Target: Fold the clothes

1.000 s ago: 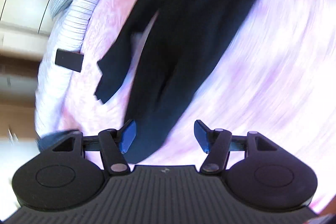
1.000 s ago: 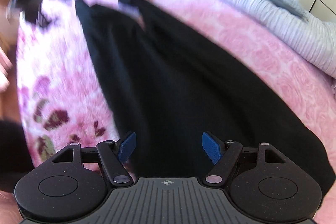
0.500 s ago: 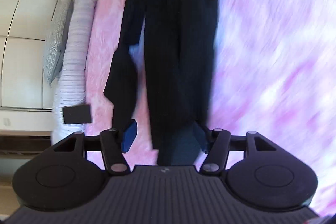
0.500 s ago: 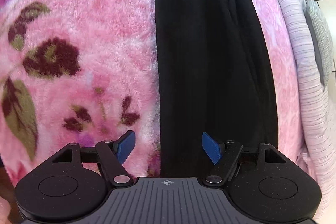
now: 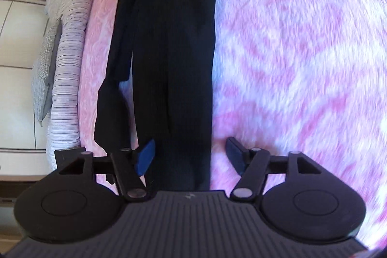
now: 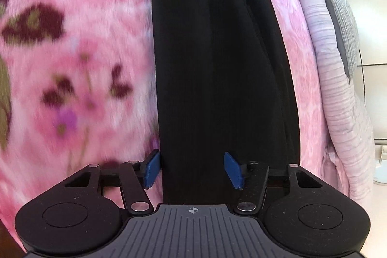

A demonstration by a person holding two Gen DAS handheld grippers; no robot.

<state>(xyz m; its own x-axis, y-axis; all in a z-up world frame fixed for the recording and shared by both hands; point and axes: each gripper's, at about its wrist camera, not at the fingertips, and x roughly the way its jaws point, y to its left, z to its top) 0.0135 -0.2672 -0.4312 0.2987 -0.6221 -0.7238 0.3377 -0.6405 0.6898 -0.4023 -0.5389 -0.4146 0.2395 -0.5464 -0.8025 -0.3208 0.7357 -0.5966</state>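
L gripper (image 5: 191,156) agape; R gripper (image 6: 192,168) narrowing, unclamped.

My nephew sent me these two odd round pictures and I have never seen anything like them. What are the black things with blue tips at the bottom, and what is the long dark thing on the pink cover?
No robot here: a person holds a pair of hand-held tongs in each hand, and a small wide-angle camera on each looks forward along its two arms. That is why both pictures look round and bent.

One picture is from the left tongs, the other from the right tongs. The blue bits are their gripping pads.

On the bed lies a fluffy pink blanket with a long black garment stretched out on it, being folded. To the side are striped bedding and a grey pillow.

Each pair of tongs straddles one end of the garment; the right ones have just been closing. Neither pinches it yet, so nothing is held.
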